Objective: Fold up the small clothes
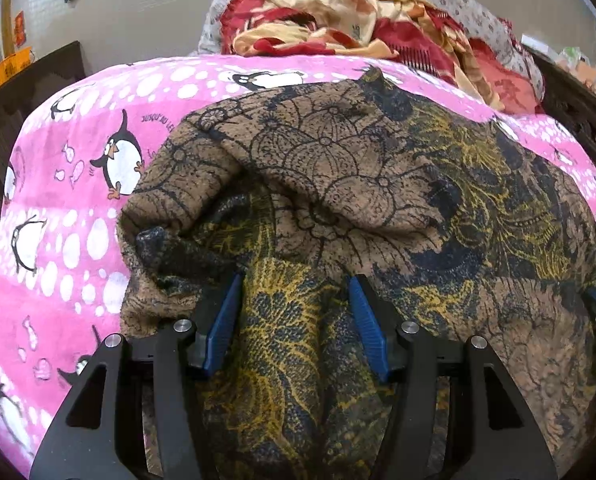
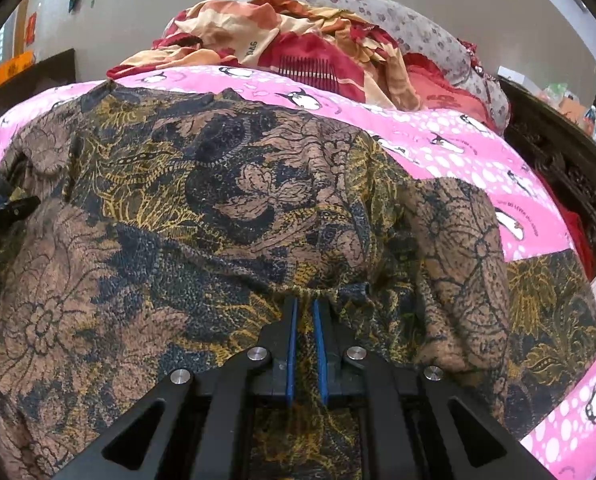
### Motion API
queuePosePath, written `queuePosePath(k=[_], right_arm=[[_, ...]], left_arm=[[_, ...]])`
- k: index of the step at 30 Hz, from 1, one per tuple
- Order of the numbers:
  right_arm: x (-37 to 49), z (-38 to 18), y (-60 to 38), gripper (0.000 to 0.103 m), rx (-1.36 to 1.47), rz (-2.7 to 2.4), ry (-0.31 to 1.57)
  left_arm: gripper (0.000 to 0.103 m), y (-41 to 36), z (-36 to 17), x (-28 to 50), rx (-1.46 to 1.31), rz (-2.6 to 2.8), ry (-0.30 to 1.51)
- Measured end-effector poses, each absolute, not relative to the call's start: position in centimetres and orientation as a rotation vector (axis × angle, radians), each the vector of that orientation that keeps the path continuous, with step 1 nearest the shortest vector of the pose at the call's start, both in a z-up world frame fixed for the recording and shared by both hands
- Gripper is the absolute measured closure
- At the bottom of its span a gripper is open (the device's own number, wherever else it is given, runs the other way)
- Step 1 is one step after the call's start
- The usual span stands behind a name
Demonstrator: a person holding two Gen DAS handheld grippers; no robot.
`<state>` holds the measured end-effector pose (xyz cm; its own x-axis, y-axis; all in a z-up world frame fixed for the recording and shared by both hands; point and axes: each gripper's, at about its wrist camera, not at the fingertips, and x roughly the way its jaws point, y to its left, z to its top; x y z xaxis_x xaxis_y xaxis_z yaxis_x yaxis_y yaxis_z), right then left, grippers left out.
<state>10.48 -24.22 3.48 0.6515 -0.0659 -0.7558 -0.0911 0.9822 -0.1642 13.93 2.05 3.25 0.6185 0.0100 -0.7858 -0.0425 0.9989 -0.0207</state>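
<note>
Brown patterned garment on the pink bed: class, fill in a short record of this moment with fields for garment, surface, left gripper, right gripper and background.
garment: brown knit garment with black and yellow floral print, rumpled
surface: pink penguin-print bedsheet
left gripper: jaws apart over the cloth, not pinching
right gripper: jaws shut on a gathered fold
background: red and cream crumpled blanket
</note>
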Motion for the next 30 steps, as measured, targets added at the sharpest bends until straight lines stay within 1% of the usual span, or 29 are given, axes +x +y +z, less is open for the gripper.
queuePosePath(k=[2, 5, 12, 14, 19, 30], right_arm=[[10.4, 4.2, -24.4, 0.096, -0.174, 0.018, 0.882], [10.4, 6.0, -24.5, 0.096, -0.133, 0.04, 0.922], [10.4, 13.3, -22.9, 0.096, -0.132, 0.021, 0.825], [10.4, 15.5, -22.2, 0.096, -0.155, 0.002, 0.789], [9.6, 17.6, -21.7, 0.096, -0.169, -0.059, 0.725], [8.5, 19.0, -21.6, 0.096, -0.22, -0.11, 0.661]], left_arm=[[0.047, 2.1, 4.4, 14.2, -0.035, 0.005, 0.957], [0.047, 2.2, 7.1, 13.9, -0.026, -0.001, 0.922], [0.047, 1.7, 15.5, 14.6, 0.013, 0.039, 0.818], [0.047, 1.6, 16.9, 14.2, 0.017, 0.033, 0.785], [0.047, 1.7, 17.0, 13.0, 0.013, 0.05, 0.783], [0.047, 2.2, 18.5, 11.7, -0.002, 0.07, 0.769]])
